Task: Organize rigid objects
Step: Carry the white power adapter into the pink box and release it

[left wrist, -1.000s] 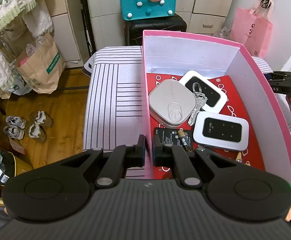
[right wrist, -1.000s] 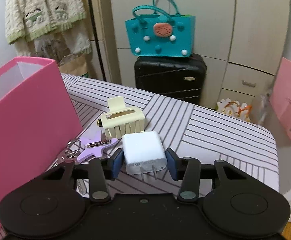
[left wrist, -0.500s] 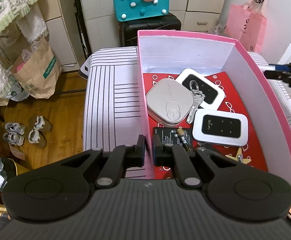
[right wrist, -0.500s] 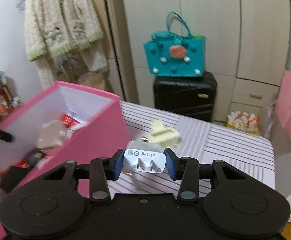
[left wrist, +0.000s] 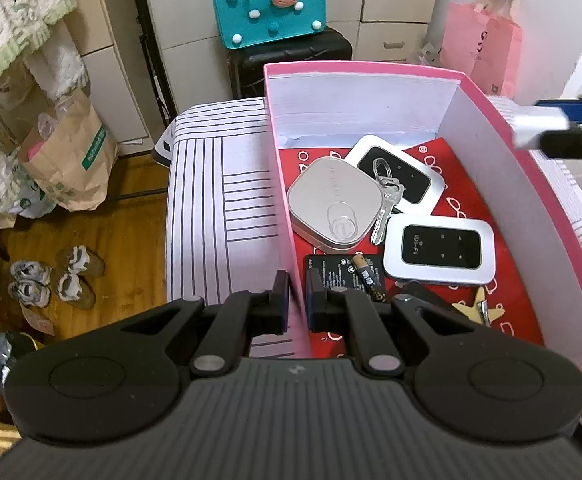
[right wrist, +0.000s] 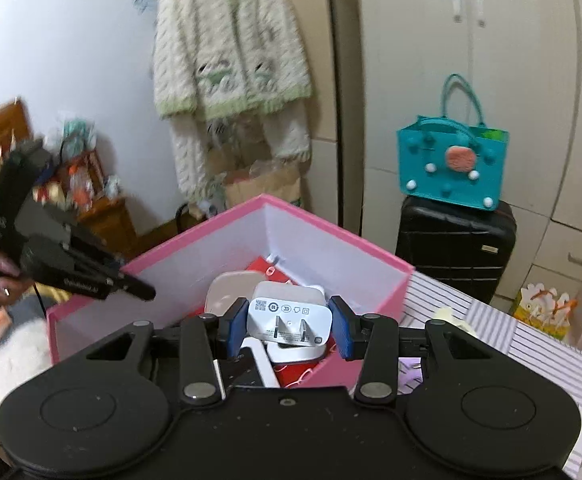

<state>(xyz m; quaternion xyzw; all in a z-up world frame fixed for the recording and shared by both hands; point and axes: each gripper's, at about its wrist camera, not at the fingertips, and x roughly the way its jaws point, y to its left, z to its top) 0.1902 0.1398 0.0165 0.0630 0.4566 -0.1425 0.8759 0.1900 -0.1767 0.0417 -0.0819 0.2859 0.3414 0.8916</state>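
I am looking through two wrist cameras at a pink box (left wrist: 491, 120) sitting on a table covered with a striped cloth (left wrist: 219, 184).

My left gripper (left wrist: 296, 300) is clamping the box's near left wall, one finger outside and one inside, its jaws nearly together on the thin pink card.

My right gripper (right wrist: 289, 326) is gripping a white charger plug (right wrist: 289, 318) between its blue pads (right wrist: 237, 326), the two metal prongs facing the camera. It is hovering over the open top of the box, above the things already inside. In the left view this same gripper is showing at the right edge, just past the box's right wall, blurred.

Inside the box, on a red patterned lining (left wrist: 463, 184), I am seeing a rounded silver case (left wrist: 333, 208), a set of keys (left wrist: 387, 196) lying against it, and two white pocket wifi units (left wrist: 439, 250), one behind the keys and one in front. A flat black battery pack (left wrist: 331, 272) with a small cylindrical battery (left wrist: 365, 276) on it is lying by the near wall, close to my left fingers. A pale star-shaped item (left wrist: 477, 310) is sitting at the near right.

In the right view, a cream hair clip (right wrist: 449, 314) is lying on the cloth beside the box, partly hidden.
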